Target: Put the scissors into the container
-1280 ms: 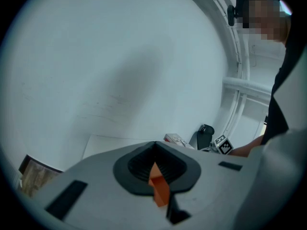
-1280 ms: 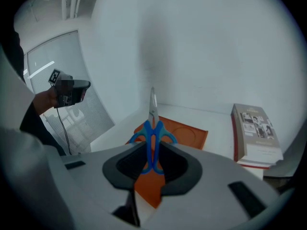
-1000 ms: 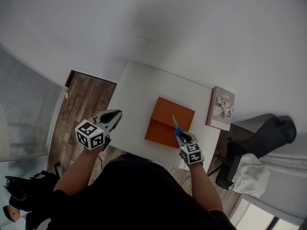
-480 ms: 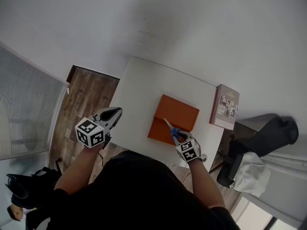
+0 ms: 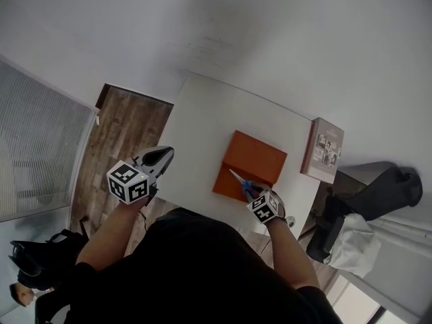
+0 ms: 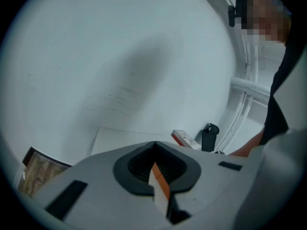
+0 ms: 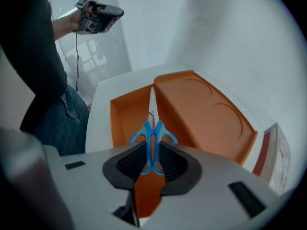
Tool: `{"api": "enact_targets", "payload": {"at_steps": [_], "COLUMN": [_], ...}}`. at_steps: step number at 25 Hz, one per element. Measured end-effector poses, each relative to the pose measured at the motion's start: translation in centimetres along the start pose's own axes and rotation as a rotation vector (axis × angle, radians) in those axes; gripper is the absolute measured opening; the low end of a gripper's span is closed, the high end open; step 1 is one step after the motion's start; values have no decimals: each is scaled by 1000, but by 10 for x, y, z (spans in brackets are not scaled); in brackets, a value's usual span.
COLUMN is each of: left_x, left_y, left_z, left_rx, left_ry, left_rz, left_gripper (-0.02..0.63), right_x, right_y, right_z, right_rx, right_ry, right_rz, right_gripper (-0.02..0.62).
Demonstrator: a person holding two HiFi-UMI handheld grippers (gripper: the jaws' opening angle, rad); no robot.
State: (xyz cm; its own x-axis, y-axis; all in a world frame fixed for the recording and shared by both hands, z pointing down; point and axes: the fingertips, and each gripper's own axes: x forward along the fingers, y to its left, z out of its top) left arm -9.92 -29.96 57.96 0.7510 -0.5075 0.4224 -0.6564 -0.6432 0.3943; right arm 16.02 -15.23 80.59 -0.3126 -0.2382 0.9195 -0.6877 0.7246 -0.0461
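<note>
Left gripper (image 5: 160, 158) on the left has its claw pressed together on nothing, then there's one orange container (image 5: 262, 155) with one pair of blue-handled, silver-bladed scissors (image 5: 240, 181) over its near tray, pinched by the right gripper (image 5: 255, 193), plus one book (image 5: 325, 150) far right.

One white table (image 5: 202, 123) bears one orange container (image 5: 260, 155), a single case lying open as two halves, and one book (image 5: 324, 150) at the container's 3 o'clock. There is one pair of blue-handled scissors (image 5: 237, 179). Two grippers are counted: the left gripper (image 5: 162, 157) at the container's 9 o'clock and the right gripper (image 5: 254, 194) at its 6 o'clock
</note>
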Motion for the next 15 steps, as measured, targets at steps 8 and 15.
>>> {"api": "enact_targets", "payload": {"at_steps": [8, 15], "left_x": [5, 12], "left_y": [12, 13], "left_z": [1, 2], "left_rx": [-4, -7], "left_ry": [15, 25], "left_rz": [2, -10], "left_gripper": [9, 9], "right_x": [23, 33], "right_y": [-5, -2], "right_z": [-9, -11], "right_rx": [-74, -141], "right_ry": [102, 158], "right_rz": [10, 14], "right_gripper": [84, 84]}}
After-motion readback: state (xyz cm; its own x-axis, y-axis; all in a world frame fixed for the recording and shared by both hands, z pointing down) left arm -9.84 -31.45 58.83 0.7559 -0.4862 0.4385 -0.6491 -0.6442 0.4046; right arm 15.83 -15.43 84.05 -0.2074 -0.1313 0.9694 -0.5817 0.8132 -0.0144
